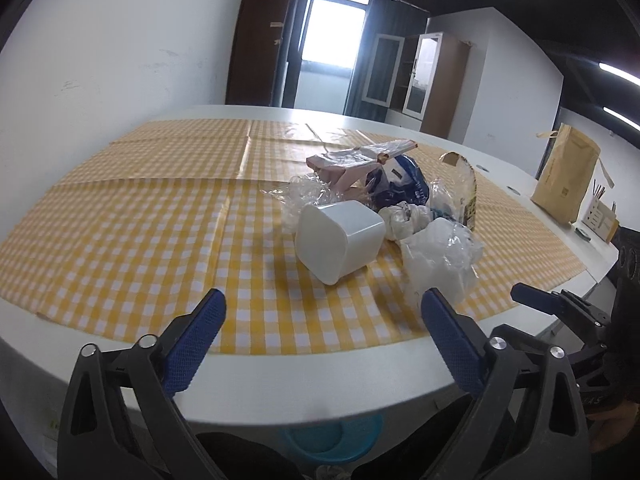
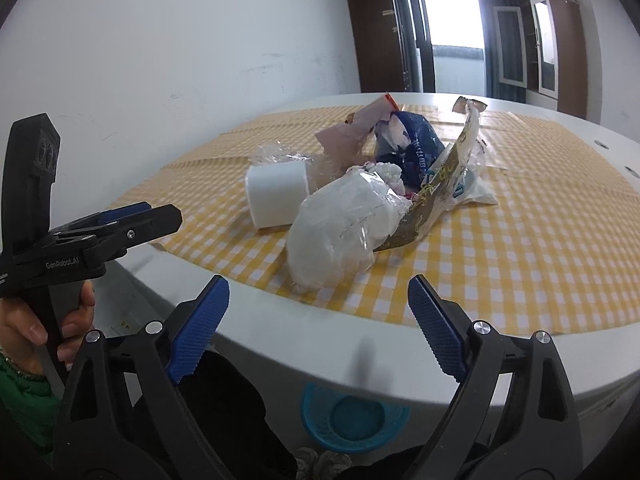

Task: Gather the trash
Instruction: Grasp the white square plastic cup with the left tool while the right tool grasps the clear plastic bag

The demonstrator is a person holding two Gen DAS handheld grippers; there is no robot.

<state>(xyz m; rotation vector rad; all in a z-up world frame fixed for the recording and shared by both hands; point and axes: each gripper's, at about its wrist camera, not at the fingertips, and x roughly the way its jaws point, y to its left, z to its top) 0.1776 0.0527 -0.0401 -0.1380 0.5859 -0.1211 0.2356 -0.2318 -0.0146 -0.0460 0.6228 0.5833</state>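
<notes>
A heap of trash lies on the yellow checked cloth (image 1: 140, 220). It holds a white plastic tub (image 1: 338, 242) on its side, a crumpled white and clear bag (image 1: 438, 264), a blue bag (image 1: 402, 184), a pink wrapper (image 1: 352, 164) and clear film. In the right wrist view the white bag (image 2: 344, 224) is nearest, with the tub (image 2: 276, 196) to its left and the blue bag (image 2: 412, 144) behind. My left gripper (image 1: 322, 312) is open and empty, short of the tub. My right gripper (image 2: 318, 300) is open and empty, just short of the white bag.
A blue basket (image 2: 354, 418) stands on the floor under the table's near edge; it also shows in the left wrist view (image 1: 332, 438). A brown paper bag (image 1: 566, 178) and a small box stand at the table's far right. The white table edge (image 2: 360, 344) curves close below both grippers.
</notes>
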